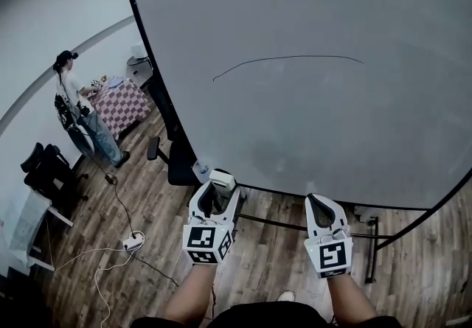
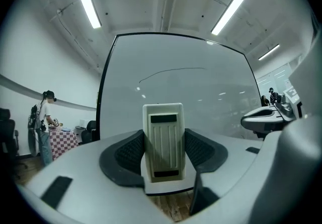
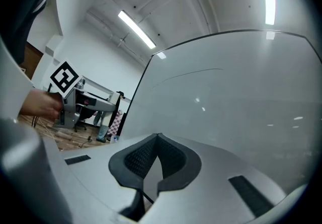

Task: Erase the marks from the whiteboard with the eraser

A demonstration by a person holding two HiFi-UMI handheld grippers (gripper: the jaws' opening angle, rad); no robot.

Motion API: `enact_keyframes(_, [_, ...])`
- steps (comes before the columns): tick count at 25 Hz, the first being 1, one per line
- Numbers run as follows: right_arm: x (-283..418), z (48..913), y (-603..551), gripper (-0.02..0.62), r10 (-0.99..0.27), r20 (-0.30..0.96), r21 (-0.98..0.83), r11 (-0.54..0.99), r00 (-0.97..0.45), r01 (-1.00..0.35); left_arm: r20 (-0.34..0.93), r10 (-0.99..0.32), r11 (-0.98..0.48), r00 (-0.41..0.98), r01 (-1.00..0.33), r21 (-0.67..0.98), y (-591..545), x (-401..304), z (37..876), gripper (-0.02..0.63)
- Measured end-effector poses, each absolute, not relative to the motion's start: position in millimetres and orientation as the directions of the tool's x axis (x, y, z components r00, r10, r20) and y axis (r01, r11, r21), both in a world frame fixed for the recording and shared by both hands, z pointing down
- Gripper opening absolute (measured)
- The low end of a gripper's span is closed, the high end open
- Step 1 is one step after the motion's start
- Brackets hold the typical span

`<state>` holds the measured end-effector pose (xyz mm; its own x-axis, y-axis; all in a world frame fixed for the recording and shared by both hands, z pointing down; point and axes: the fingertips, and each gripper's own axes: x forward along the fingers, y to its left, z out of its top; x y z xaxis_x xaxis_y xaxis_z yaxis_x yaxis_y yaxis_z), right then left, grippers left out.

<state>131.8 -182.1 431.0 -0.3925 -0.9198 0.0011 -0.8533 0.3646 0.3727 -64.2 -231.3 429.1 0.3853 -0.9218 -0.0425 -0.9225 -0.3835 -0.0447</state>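
A large whiteboard stands in front of me with one long thin black line curving across its upper middle. The line also shows faintly in the left gripper view and the right gripper view. My left gripper is shut on a cream whiteboard eraser, which stands upright between the jaws, below the board's lower left edge. My right gripper is shut with nothing in it, tips touching, low in front of the board.
The board rests on a black wheeled stand over wooden floor. At the left a person stands by a checkered table; black chairs and a cable with a power strip lie on the floor.
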Motion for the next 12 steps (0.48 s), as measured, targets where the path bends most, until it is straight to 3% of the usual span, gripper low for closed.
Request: enact_keyframes(12, [131.9, 440.0, -210.9, 0.018, -0.897, 0.008, 0.346, 0.417, -0.442, -0.841, -0.112, -0.953, -0.281, 0.282, -0.959, -0.021, -303.8, -81.3, 365.6, 0.264])
